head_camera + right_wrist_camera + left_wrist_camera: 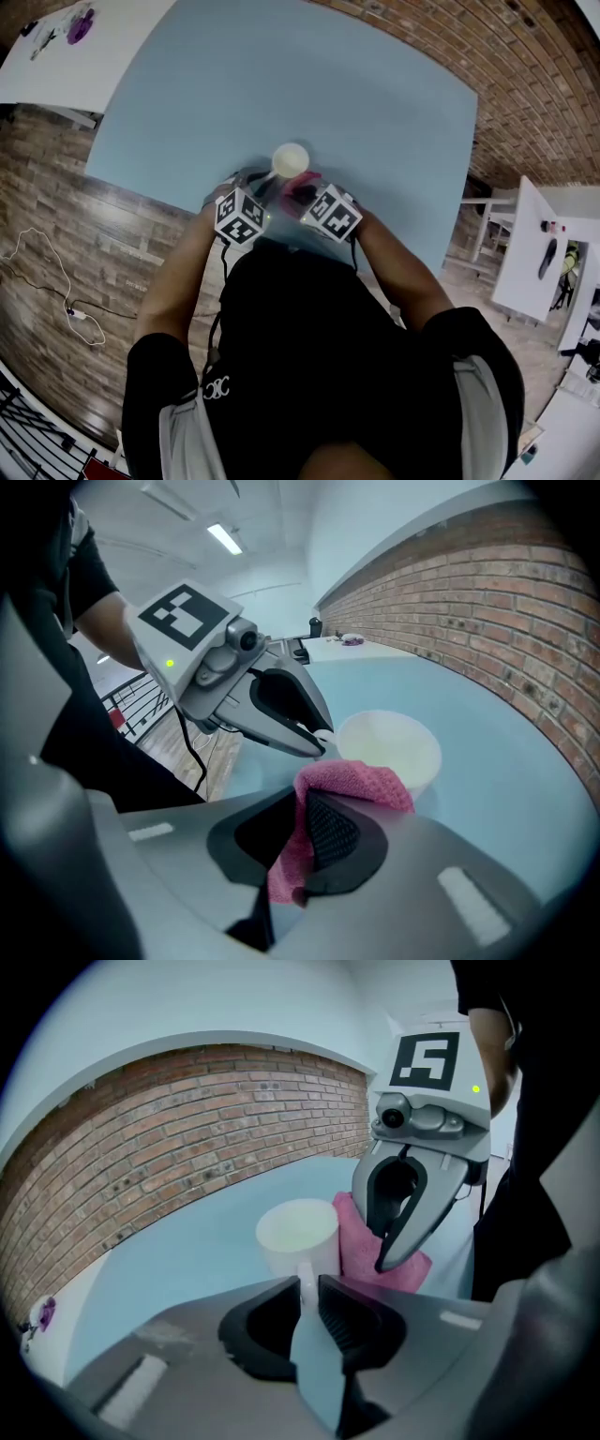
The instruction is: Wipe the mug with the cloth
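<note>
The pink terry cloth [354,782] is partly hidden behind one jaw of the grey right tool [300,817]. The grey left tool [309,1290] covers the white mug's [298,1234] base and most of its handle.

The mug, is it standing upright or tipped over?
Upright: the mug has its open mouth facing up in all three views.

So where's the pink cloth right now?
In the right gripper view the cloth is clamped between the jaws of the right gripper, up against the side of the white mug on the blue table.
</note>
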`<state>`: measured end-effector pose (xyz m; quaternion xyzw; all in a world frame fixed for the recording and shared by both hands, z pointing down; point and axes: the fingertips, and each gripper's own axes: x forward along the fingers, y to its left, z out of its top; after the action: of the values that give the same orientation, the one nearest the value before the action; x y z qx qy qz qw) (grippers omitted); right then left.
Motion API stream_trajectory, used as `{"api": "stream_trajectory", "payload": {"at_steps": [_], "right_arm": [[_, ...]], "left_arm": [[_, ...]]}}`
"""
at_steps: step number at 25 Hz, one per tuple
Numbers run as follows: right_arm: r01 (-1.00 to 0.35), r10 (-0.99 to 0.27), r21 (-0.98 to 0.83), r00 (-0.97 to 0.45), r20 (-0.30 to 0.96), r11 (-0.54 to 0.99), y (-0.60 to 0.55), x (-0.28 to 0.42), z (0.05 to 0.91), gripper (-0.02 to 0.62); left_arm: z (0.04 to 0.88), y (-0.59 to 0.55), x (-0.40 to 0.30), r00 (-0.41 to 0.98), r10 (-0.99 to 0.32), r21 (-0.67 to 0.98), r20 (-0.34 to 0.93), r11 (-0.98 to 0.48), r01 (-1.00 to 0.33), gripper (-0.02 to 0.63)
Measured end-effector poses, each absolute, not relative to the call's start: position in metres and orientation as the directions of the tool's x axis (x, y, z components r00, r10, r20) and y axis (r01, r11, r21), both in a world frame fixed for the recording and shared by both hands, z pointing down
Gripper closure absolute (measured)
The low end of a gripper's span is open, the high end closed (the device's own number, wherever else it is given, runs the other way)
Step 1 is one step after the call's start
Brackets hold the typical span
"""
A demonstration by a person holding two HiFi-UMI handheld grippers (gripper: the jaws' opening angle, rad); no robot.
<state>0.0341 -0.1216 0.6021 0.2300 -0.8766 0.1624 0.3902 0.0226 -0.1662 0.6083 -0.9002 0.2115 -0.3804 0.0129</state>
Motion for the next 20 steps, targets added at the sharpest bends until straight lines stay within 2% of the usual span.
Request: {"api": "stream_trajectory", "payload": {"at_steps": [8,14,20], "right_arm": [[-0.535,-0.306,-0.044,-0.547,0.779,0.844,-0.120,0.037,0.613,0.558],[-0.604,-0.367,0.021,-0.455,0.812,0.797,-0.129,0.051,0.617,0.558],[-0.575,-0.444,0.114,-0.475,0.759,0.810,-0.133,0.049,0.589,0.558]], "left_arm": [[0.605,-0.149,0.038,0.665,-0.367,-0.069,0.650,-0.900,-0.430,0.532],[0.601,-0.143,0.045,0.723,-0.293,0.154,0.626,-0.862,-0.483,0.549],[0.601,-0.137,0.052,0.784,-0.239,0.312,0.573,-0.821,-0.478,0.557]]}}
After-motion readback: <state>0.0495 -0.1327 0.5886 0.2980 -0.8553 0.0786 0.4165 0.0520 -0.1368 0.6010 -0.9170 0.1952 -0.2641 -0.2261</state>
